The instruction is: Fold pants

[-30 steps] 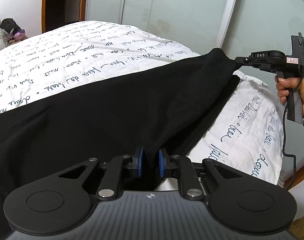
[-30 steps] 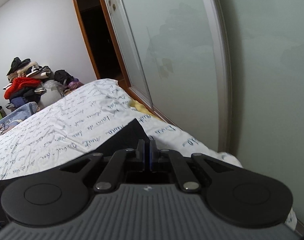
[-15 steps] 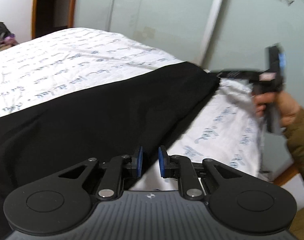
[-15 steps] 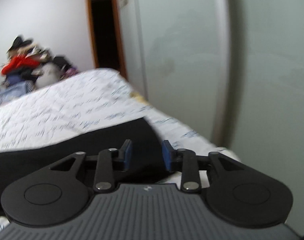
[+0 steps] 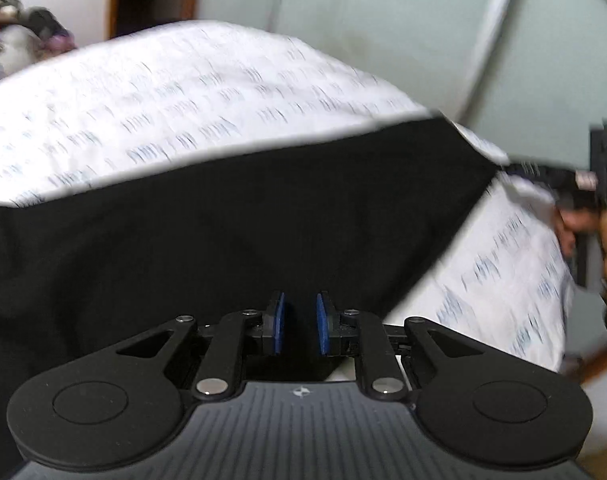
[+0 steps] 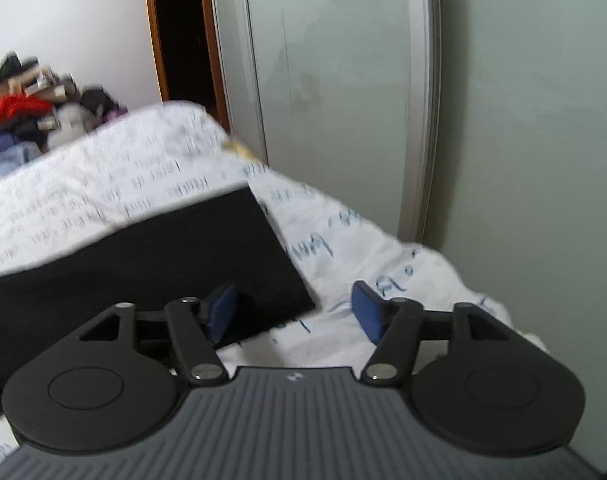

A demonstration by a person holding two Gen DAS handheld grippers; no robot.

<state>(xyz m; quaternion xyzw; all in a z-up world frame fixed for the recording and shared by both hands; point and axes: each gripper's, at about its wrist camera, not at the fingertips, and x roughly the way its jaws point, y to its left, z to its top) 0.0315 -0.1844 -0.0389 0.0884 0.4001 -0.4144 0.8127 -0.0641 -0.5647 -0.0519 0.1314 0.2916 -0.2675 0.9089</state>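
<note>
Pants (image 5: 231,216) — black — spread over script-printed bedsheet (image 5: 175,92) beside frosted wardrobe doors (image 6: 335,72).

pants (image 5: 231,240): one black pair
bed (image 5: 183,92): one, upper left
grippers: two, left gripper (image 5: 299,324), right gripper (image 6: 293,312)
clothes pile (image 6: 27,108): one, far left

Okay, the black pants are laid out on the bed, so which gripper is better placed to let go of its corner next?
Left. The left gripper is shut on the black pants, which lie on the bed. The right gripper has just been opening; its corner lies free between the pads.
</note>
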